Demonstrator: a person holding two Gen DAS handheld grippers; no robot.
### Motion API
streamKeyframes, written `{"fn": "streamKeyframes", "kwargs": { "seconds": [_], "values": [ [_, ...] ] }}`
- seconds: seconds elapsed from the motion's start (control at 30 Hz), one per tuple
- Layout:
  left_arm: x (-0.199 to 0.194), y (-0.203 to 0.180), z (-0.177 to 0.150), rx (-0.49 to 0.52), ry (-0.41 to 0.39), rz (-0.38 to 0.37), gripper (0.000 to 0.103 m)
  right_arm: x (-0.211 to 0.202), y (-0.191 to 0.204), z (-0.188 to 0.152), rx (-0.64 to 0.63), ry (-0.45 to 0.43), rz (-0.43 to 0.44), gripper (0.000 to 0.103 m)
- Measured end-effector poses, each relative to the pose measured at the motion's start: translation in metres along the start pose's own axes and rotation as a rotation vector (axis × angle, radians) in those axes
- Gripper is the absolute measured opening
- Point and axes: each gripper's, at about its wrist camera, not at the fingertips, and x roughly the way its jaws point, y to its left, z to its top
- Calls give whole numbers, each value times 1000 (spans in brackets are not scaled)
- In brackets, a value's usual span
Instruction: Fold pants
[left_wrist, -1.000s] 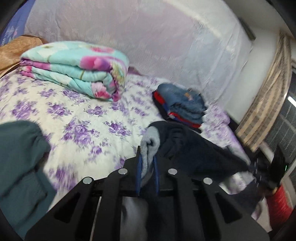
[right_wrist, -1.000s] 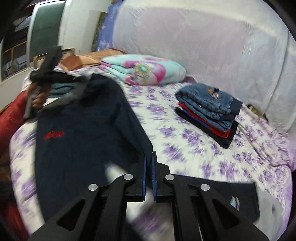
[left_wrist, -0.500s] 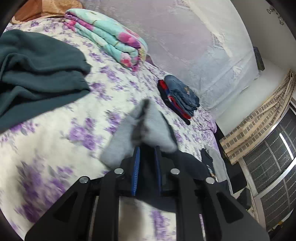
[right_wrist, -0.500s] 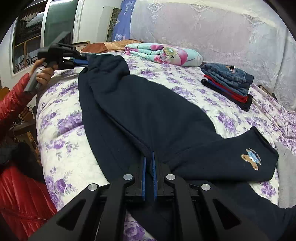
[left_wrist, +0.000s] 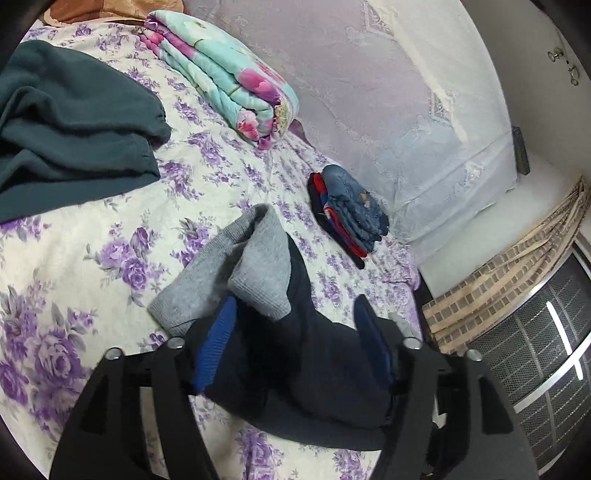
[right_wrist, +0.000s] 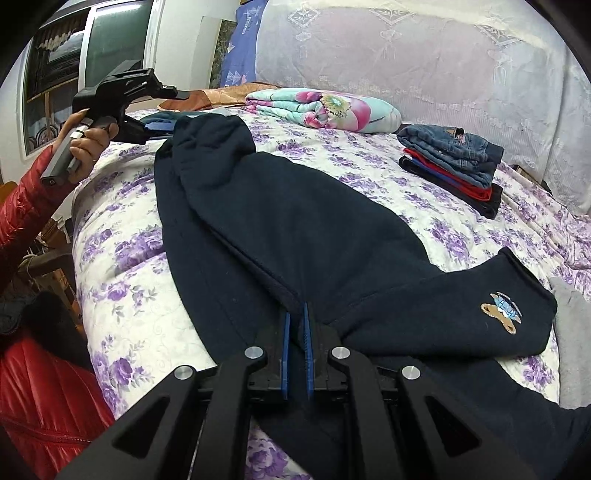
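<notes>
The navy pants (right_wrist: 295, 229) lie stretched along the flowered bedspread (right_wrist: 122, 295), from six o'clock up toward eleven. The right gripper (right_wrist: 295, 334) is clamped on a seam fold at six o'clock. The left gripper (left_wrist: 295, 328) has just been opening; its jaws stand apart around the grey-lined cuff (left_wrist: 236, 273), no longer pinching it.
</notes>
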Motion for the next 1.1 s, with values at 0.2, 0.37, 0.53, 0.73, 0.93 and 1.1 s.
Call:
{"fn": "streamKeyframes", "kwargs": {
  "seconds": [0.2, 0.37, 0.53, 0.73, 0.93, 1.1],
  "values": [
    [28, 0, 4, -5, 39, 66, 41, 1, -1, 0, 10, 8, 4, 7],
    [23, -10, 11, 8, 28, 72, 14, -9, -3, 5, 20, -6, -9, 6],
    [-14, -17, 12, 62, 25, 42, 14, -40, 12, 11, -37, -55, -45, 6],
    [6, 35, -21, 3, 109, 94, 14, -12, 24, -16, -33, 16, -46, 7],
    [-29, 27, -29, -18, 21, 94, 21, -12, 23, -18, -14, 7, -43, 8],
    [-66, -29, -37, 201, -161, 253, 39, -12, 20, -19, 9, -6, -37, 8]
  ]
}}
